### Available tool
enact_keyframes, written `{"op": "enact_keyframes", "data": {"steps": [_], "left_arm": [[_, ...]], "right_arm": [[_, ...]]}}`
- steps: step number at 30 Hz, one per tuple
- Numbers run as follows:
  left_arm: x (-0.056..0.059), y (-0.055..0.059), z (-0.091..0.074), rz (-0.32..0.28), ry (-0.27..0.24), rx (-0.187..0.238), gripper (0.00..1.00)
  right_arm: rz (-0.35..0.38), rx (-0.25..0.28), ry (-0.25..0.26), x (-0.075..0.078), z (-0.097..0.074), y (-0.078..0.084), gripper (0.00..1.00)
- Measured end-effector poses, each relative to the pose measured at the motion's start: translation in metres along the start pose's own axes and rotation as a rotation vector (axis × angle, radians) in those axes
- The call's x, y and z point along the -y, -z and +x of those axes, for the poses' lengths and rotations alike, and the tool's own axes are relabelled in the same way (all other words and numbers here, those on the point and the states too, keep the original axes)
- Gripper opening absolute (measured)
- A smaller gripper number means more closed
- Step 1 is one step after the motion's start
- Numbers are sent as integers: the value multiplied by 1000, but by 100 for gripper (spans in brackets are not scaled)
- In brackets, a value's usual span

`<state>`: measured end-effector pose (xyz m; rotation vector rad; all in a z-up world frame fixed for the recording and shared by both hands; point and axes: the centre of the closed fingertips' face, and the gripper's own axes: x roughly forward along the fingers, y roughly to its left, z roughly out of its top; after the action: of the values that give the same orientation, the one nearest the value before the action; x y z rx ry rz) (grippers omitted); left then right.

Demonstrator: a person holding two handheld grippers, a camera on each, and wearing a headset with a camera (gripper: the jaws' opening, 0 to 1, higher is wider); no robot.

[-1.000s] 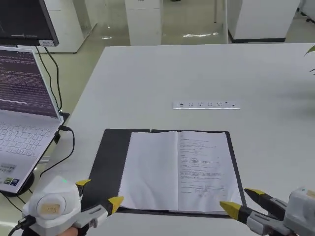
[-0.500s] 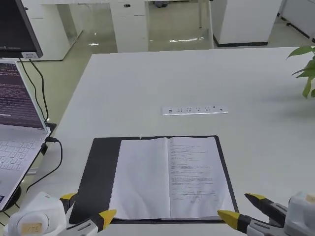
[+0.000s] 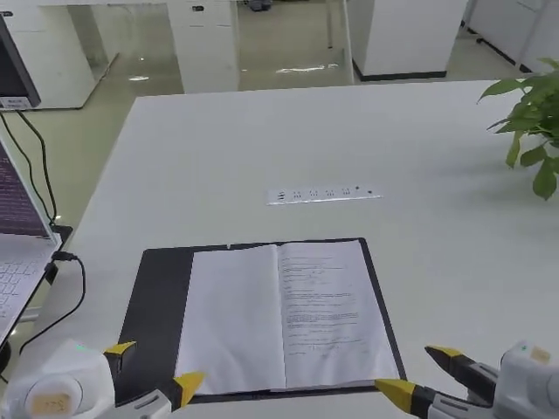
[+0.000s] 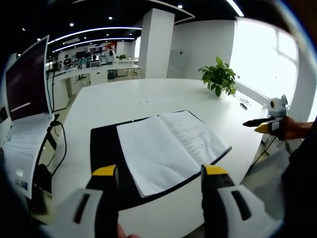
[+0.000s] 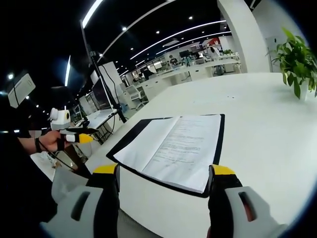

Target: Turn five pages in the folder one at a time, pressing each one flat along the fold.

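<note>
A smooth white workbench [image 3: 218, 140] stretches up the head view. A slim strip of power sockets [image 3: 323, 194] sits at mid-frame and a leafy green plant [image 3: 528, 122] at the right edge. At the left edge a laptop [image 3: 13, 205] and its looping black cable [image 3: 68, 284] sit below the corner of a dark monitor [image 3: 10, 70]. Bare tabletop separates the sockets from the folder [image 3: 162, 305], which lies open and flat at lower centre.

The left gripper [image 3: 155, 367] hangs at the lower left of the frame, just off the folder's near left corner. The right gripper [image 3: 417, 374] hangs at the lower right, just off the near right corner. Both have their jaws spread wide, with nothing between them and nothing touched. In each gripper view the two jaws bracket the folder's near edge from a short way back. The other gripper, held in a hand, juts in from the side.

The folder's cover is matt black, with a broad band of it exposed on the left. Over it lie a blank white page [image 3: 231, 319] on the left and a page of fine printed lines [image 3: 332, 314] on the right, which meet at a straight central fold. The grippers have rounded white shells and dark jaws capped in yellow.
</note>
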<state>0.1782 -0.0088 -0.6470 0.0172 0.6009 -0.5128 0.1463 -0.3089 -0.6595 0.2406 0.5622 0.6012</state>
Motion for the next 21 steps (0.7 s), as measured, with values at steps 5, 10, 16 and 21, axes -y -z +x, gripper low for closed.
{"op": "enact_keyframes", "data": {"steps": [5,10,16,21], "left_arm": [[16,-2,12,36,53,-23,66],[34,-8,28,67,108,-37,66],[53,-16,48,91,158,-43,65],[71,-23,66,128,209,-54,65]], "right_arm": [[13,4,9,3,-3,0,73],[15,-5,13,2,-5,2,77],[30,2,12,4,-8,1,76],[26,-25,11,6,-8,5,76]]}}
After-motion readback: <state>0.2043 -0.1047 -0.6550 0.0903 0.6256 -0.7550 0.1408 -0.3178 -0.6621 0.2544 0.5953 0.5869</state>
